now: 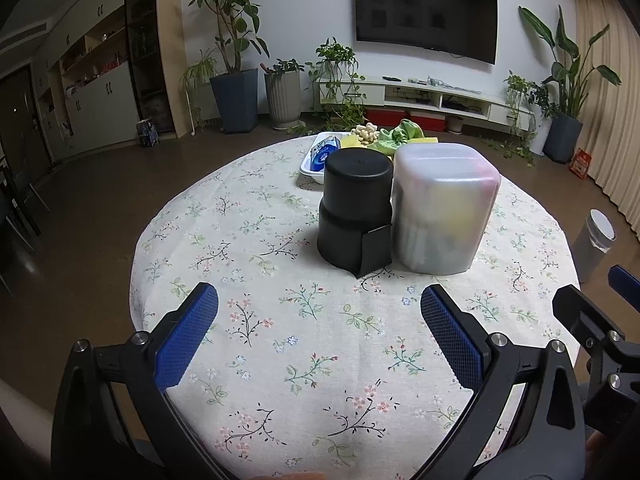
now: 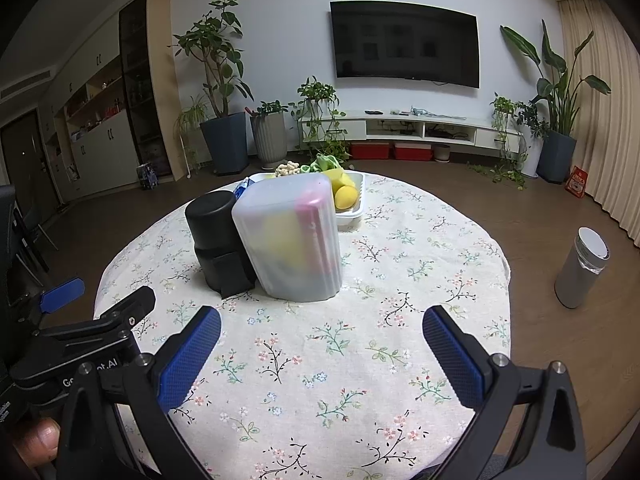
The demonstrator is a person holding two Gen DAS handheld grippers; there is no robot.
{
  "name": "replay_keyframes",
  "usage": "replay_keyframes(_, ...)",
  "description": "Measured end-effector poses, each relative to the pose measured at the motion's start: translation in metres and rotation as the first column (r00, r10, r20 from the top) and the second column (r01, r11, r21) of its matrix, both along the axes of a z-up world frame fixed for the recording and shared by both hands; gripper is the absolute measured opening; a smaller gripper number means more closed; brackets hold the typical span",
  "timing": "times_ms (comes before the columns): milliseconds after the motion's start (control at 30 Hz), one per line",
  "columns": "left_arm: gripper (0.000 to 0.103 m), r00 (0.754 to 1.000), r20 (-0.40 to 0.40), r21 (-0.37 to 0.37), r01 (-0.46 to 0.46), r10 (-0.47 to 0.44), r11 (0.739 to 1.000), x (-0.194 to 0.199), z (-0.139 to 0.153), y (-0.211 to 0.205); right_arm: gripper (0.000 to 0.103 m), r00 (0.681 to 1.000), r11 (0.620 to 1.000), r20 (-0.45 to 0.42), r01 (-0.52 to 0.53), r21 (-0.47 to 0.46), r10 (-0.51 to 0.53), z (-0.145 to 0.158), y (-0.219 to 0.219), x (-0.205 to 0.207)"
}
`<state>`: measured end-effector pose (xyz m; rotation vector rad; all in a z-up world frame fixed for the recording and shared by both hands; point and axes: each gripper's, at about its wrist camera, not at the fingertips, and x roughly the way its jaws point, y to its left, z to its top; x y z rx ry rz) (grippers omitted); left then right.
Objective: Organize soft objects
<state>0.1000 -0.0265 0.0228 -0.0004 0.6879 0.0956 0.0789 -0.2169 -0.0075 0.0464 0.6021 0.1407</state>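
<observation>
The left gripper (image 1: 319,320) hangs over the near edge of the round table (image 1: 248,264) with its blue-padded fingers (image 1: 188,332) spread wide and nothing between them. The right gripper (image 2: 321,340) sits just beside it at the same near edge, likewise wide open and empty; part of it shows at the right border of the left wrist view, and a thumb shows at the lower left corner of the right wrist view. Both point across the flowered tablecloth (image 2: 320,380) toward the middle of the table. There a black cylindrical container (image 1: 354,208) stands upside down, with a small black flap (image 1: 374,250) leaning against its base. Touching it on the right stands a translucent ribbed bin (image 1: 442,208), also upside down, with yellow and pink shapes showing dimly through its wall. Behind these two, toward the far edge of the table, is a white tray (image 2: 352,210) holding the soft objects: a yellow ball (image 2: 345,197), a green cloth (image 1: 400,134), a cream knobbly toy (image 1: 365,133), a yellow sponge-like piece (image 1: 352,143) and a blue-and-white packet (image 1: 324,152). On the floor to the right of the table stands a grey cylindrical bin (image 2: 582,268). Potted plants (image 2: 218,92), a wall-mounted television (image 2: 404,44) and a low white cabinet line the far wall.
</observation>
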Motion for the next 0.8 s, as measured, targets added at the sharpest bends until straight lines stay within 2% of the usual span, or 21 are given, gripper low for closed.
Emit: replay_keyframes(800,0.103,1.000,-0.002,-0.005,0.005,-0.005,1.000,-0.0007,-0.0005,-0.0020,0.103,1.000,1.000,0.002,0.002,-0.001,-0.002,0.0001,0.0001,0.0006)
